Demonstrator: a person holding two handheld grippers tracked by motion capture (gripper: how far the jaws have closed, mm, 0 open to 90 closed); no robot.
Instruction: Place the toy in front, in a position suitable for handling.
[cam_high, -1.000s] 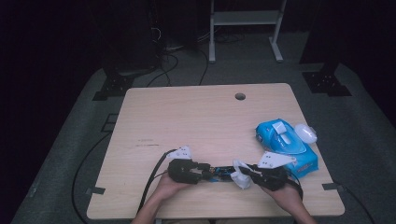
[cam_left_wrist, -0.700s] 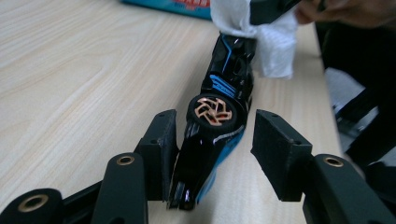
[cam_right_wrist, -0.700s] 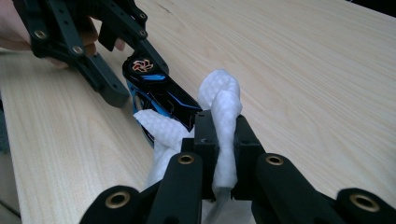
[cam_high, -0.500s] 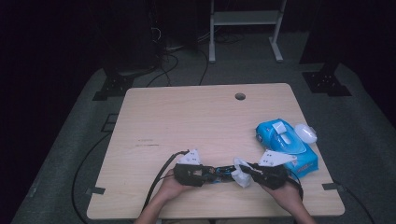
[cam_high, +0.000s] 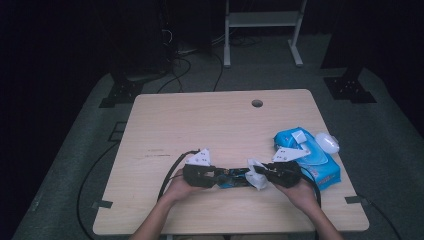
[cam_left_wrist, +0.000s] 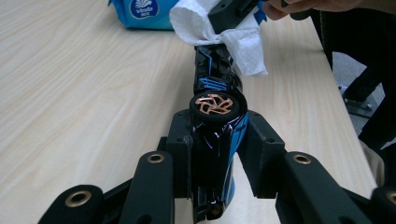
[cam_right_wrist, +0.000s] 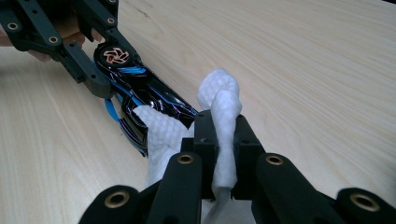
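A black and blue toy car (cam_high: 232, 178) is held off the table (cam_high: 200, 125) near its front edge, between my two grippers. My left gripper (cam_left_wrist: 219, 140) is shut on the car (cam_left_wrist: 212, 154). Its jaws have just been closing and now press both sides below a copper-spoked wheel (cam_left_wrist: 214, 103). My right gripper (cam_right_wrist: 222, 135) is shut on a folded white wipe (cam_right_wrist: 224, 107). The wipe (cam_left_wrist: 219, 28) lies against the car's far end (cam_right_wrist: 140, 88). In the high view the left gripper (cam_high: 212, 176) and right gripper (cam_high: 265, 176) face each other.
A blue pack of wet wipes (cam_high: 310, 157) lies at the table's right side, just behind the right hand. A small white object (cam_high: 327, 142) rests beside it. A cable hole (cam_high: 257, 103) sits near the far edge. Cables trail off the front.
The left gripper's jaws have closed in on the car. Both hands have shifted a little away from the front edge, with the car and the wipe still between them.
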